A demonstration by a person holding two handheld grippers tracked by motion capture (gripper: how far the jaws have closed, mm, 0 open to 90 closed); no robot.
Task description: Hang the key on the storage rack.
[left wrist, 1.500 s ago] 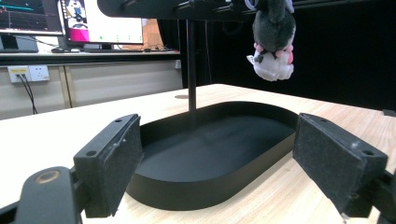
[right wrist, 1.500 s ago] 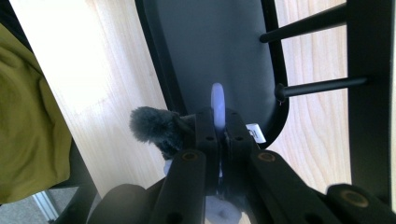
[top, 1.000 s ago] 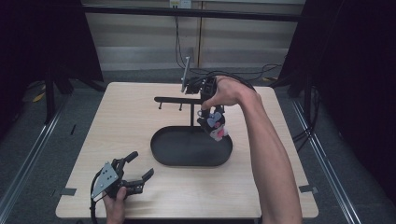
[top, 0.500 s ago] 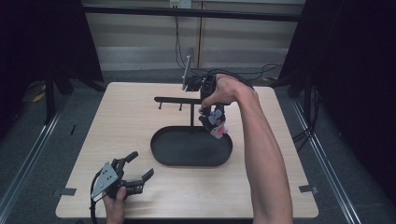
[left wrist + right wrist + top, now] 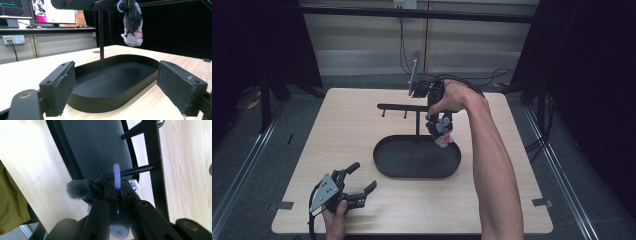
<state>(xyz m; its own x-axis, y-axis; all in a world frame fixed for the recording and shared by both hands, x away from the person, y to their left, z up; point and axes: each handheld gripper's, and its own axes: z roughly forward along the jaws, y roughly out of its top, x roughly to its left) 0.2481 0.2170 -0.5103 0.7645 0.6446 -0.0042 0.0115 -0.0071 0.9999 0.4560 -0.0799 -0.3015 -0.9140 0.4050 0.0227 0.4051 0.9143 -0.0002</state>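
Note:
A small grey, white and pink plush toy (image 5: pixel 442 131) hangs by a lavender ring (image 5: pixel 116 177) over the right end of the black oval tray (image 5: pixel 412 172). My right gripper (image 5: pixel 437 117) points down beside the black T-shaped stand (image 5: pixel 417 122) and is shut on that ring. In the right gripper view a thin peg (image 5: pixel 136 170) of the stand crosses the ring, and grey fur (image 5: pixel 78 190) shows to the left of the jaws. I cannot tell whether the peg runs through the ring. My left gripper (image 5: pixel 362 177) rests open near the table's front left, facing the tray (image 5: pixel 140 82) and the toy (image 5: pixel 132 25).
The stand's crossbar (image 5: pixel 397 106) reaches left over the table with two short pegs under it. The pale wooden table (image 5: pixel 337 130) has bare room left of and behind the tray. Cables trail off its far edge. Dark curtains stand at both sides.
The right gripper has lifted the toy slightly, closer to the stand's bar. The left gripper has not moved.

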